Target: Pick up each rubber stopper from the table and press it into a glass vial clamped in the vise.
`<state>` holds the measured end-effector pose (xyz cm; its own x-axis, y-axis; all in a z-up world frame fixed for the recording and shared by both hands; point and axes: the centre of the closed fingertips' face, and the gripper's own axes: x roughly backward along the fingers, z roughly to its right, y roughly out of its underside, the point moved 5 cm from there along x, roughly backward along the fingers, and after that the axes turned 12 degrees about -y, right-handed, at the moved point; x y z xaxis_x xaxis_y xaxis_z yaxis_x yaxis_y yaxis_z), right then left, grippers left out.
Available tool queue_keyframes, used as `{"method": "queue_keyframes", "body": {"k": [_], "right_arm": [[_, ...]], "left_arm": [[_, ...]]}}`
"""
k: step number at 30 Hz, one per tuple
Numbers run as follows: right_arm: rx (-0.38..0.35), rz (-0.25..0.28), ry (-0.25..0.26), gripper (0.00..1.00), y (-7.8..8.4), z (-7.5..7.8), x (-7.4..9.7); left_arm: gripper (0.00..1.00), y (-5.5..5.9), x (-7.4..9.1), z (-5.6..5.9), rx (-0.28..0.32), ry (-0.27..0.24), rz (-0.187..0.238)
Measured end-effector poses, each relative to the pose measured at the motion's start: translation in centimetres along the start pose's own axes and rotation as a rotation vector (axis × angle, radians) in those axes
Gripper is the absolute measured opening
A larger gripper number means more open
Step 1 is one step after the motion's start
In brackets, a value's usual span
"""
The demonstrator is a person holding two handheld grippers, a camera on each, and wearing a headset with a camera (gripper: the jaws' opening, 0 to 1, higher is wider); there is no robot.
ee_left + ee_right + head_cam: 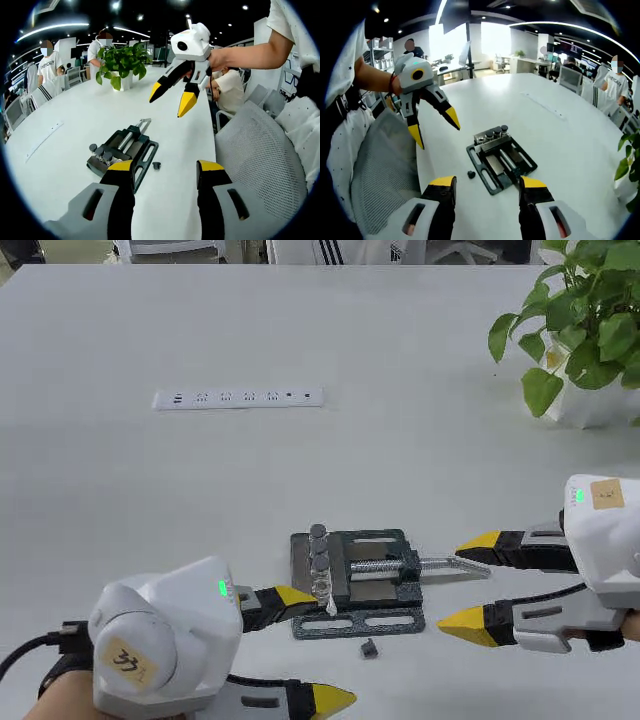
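Held the left tongs [333, 648] spread and empty near the vise [375, 580]. Held the right tongs [449, 586] spread and empty too. Saw one black stopper [369, 648] on the counter [300, 460].

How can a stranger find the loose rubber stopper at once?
Find the dark metal vise on the large white table, close to the person. Just in front of its slotted base lies a small dark grey rubber stopper; it alone rests on the table, outside the clamped glass vials.
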<state>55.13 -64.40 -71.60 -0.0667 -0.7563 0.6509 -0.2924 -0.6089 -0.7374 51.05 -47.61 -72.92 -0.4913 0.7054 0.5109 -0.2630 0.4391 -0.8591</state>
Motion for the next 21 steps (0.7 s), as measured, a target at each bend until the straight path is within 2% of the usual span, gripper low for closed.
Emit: {"method": "queue_keyframes", "body": {"k": [8,10,13,21], "right_arm": [[-0.012,0.061,-0.012,0.53,1.9,-1.2,0.6],[-0.016,0.079,-0.008,0.54,2.3,-1.3,0.9],[-0.015,0.092,-0.007,0.55,3.1,-1.6,1.1],[-0.020,0.143,-0.004,0.57,4.5,-2.2,1.6]], "left_arm": [[0.35,0.9,-1.7,0.1,-0.024,0.000,-0.066],[0.32,1.7,-2.3,-0.2,-0.036,-0.001,-0.086],[0.28,1.8,-2.8,-0.2,-0.047,-0.009,-0.112],[0.22,2.9,-4.7,-0.3,-0.067,-0.031,-0.177]]}}
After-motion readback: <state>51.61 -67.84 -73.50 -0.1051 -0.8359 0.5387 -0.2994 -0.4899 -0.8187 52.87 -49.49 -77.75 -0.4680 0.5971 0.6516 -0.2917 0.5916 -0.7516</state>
